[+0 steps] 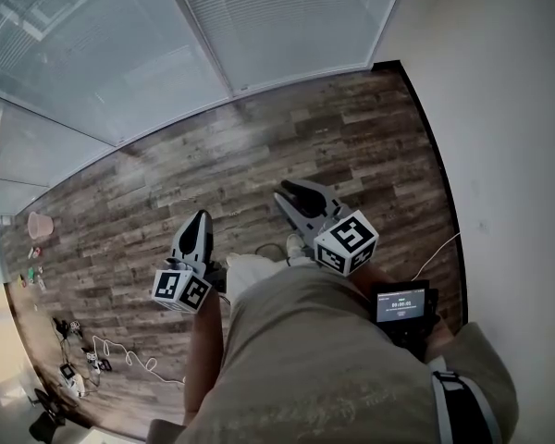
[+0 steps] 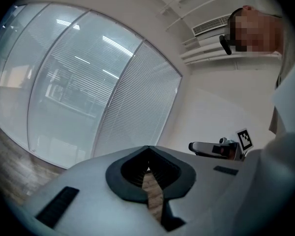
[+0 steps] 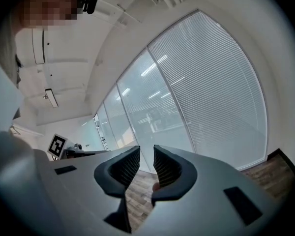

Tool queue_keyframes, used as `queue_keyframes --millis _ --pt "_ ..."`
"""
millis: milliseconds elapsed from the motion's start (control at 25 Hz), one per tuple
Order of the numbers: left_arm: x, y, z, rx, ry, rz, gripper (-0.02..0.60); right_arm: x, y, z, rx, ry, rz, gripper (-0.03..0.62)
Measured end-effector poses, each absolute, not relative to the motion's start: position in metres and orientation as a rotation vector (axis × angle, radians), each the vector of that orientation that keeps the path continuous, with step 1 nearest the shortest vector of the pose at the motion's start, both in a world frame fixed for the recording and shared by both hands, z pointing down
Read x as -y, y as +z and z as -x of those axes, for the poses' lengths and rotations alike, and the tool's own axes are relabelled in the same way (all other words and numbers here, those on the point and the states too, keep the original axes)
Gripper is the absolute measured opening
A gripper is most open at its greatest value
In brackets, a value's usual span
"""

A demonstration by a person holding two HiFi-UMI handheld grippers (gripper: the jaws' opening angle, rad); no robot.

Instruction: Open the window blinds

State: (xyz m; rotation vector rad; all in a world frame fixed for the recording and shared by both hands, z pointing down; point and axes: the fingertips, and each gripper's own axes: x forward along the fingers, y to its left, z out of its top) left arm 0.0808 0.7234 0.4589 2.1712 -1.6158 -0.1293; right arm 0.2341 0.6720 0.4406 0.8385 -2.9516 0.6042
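A person is standing well apart from the unopened window blinds [image 1: 287,17], holding the left gripper [image 1: 200,218] pressed together and the right gripper [image 1: 296,191] slightly parted, both empty.

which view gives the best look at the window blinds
The right gripper view: the window blinds fill its right side, with the slats clear from top to bottom. The left gripper view shows them narrower and at an angle. The head view catches only their lower part along its top edge.
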Motion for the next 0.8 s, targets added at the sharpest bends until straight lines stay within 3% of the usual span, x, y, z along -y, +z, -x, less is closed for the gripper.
queue_keyframes --millis 800 --pt "-0.691 0.487 -0.042 1.604 -0.158 -2.064 0.015 -0.635 0.444 -0.201 2.945 0.613 -0.815 0.078"
